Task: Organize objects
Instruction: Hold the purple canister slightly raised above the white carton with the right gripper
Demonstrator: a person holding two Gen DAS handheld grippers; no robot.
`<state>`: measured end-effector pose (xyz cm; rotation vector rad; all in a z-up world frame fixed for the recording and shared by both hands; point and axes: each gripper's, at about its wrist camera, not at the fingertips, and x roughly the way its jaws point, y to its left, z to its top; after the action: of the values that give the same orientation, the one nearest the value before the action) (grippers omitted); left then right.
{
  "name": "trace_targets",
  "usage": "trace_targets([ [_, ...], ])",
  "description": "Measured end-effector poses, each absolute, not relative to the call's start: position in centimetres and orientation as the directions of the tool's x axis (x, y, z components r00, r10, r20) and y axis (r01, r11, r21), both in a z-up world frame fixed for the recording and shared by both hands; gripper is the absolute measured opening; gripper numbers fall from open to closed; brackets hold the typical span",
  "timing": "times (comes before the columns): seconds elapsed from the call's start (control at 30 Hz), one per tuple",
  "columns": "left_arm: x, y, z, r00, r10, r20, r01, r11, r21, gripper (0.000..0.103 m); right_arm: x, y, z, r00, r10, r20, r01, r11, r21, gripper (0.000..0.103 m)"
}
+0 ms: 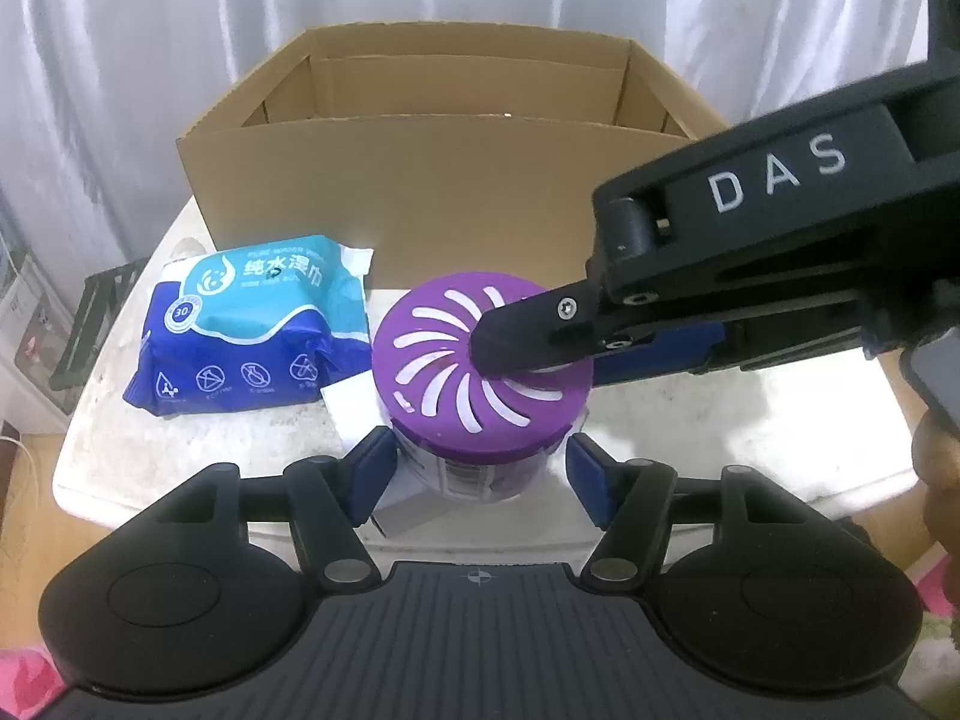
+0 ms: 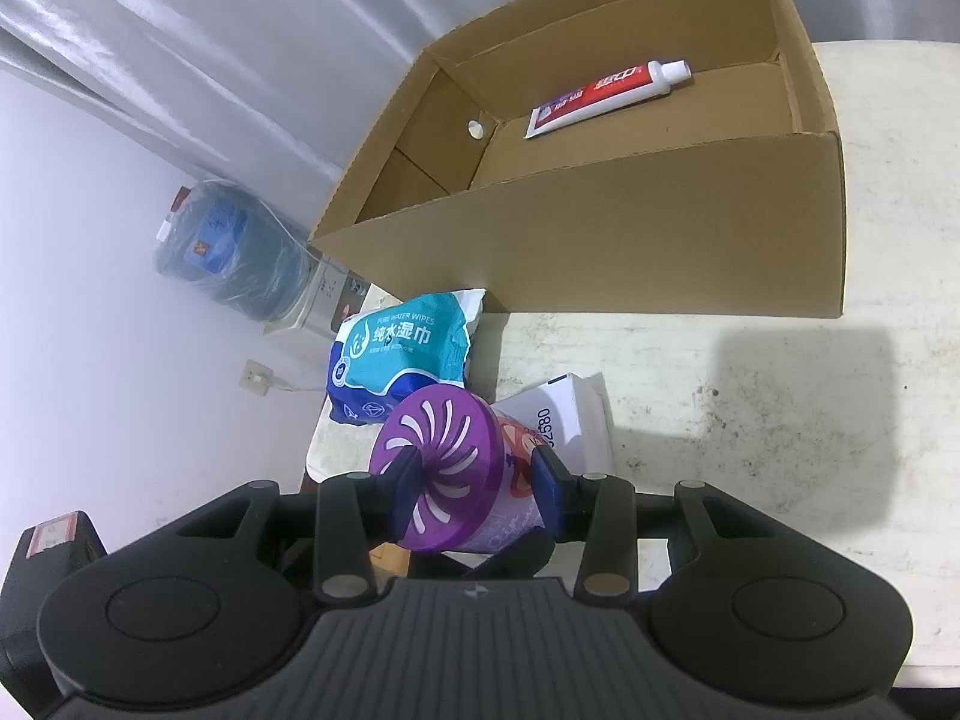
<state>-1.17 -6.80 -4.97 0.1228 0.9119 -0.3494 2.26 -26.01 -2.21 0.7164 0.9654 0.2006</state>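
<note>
A jar with a purple slotted lid stands on the white table in front of an open cardboard box. My left gripper has its blue pads against the jar's two sides. My right gripper comes in from the right and is shut on the same jar, one finger across the lid's top and the other on the body. A blue pack of wet wipes lies left of the jar. A toothpaste tube lies inside the box.
A small white carton lies under and behind the jar. A water dispenser bottle stands on the floor beyond the table's left edge. White curtains hang behind the box. Bare tabletop stretches to the right.
</note>
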Motion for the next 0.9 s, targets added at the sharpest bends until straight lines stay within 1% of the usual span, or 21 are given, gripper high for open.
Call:
trace_targets([
  [0.07,-1.39,-6.95,-4.86,0.564,-0.239,-0.79,0.348,0.937,-0.035,0.064,2.26,-26.01,-2.24,0.572,0.46,-0.68,0.151,0.756,0.638,0.044],
  [0.13,-1.53,-7.04,-4.75,0.572,-0.232,-0.787,0.344,0.938,-0.026,0.061,2.25,-26.0,-2.24,0.571,0.46,-0.68,0.152,0.755,0.638,0.044],
  [0.43,-1.66,-7.16,-4.54,0.567,-0.233,-0.79,0.347,0.938,-0.028,0.062,2.17,-26.03,-2.22,0.569,0.463,-0.679,0.155,0.751,0.642,0.044],
  [0.6,-1.63,-7.39,-4.74,0.568,-0.223,-0.792,0.359,0.933,-0.005,0.065,2.17,-26.08,-2.28,0.57,0.465,-0.677,0.158,0.747,0.646,0.044],
  [0.7,-1.74,-7.6,-4.88,0.573,-0.213,-0.792,0.366,0.931,0.014,0.065,2.18,-26.14,-2.32,0.57,0.466,-0.677,0.158,0.746,0.647,0.044],
  [0.8,-1.74,-7.47,-4.78,0.579,-0.213,-0.787,0.358,0.934,0.01,0.062,2.17,-26.14,-2.32,0.57,0.466,-0.677,0.157,0.747,0.646,0.044],
  [0.9,-1.5,-7.3,-4.69,0.577,-0.218,-0.787,0.351,0.936,-0.002,0.062,2.18,-26.14,-2.36,0.57,0.467,-0.676,0.158,0.745,0.648,0.044],
])
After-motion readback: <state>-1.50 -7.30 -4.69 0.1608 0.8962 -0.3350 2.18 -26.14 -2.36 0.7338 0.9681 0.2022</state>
